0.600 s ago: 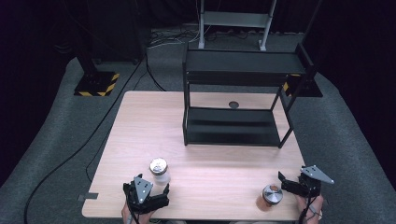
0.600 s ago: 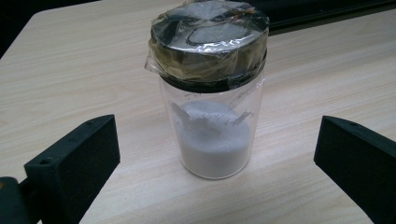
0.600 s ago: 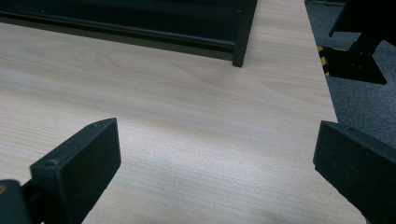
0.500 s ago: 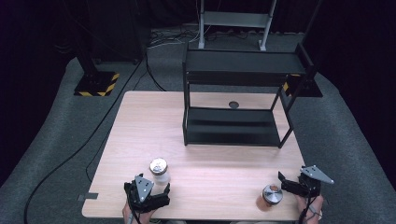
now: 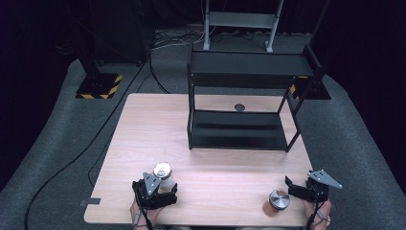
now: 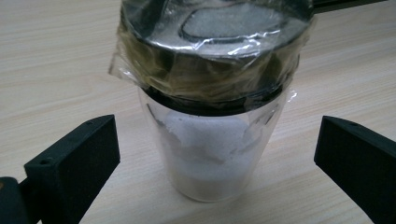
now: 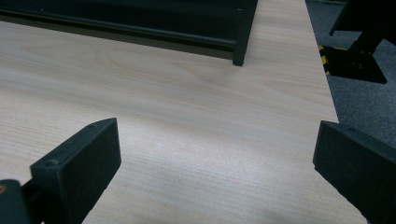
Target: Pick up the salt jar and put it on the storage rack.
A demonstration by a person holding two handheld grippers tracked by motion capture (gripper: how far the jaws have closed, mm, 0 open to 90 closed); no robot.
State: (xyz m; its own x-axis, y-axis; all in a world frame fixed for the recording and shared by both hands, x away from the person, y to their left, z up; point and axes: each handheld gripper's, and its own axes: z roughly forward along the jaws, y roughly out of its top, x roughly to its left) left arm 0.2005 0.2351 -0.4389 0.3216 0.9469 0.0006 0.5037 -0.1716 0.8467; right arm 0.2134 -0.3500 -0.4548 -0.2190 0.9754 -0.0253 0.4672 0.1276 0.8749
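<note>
A clear jar of white powder, its metal lid wrapped in plastic film, stands upright on the wooden table. My left gripper is open, one jaw on each side of the jar, not touching it. From the high view this jar sits at the front left, just ahead of the left gripper. A second jar with a metal lid and orange-brown contents stands at the front right. My right gripper is open just right of it, and between its jaws lies bare tabletop.
A black two-tier shelf rack stands at the back middle of the table; its front right leg is ahead of the right gripper. A round cable hole lies behind it. The table's right edge drops to grey carpet.
</note>
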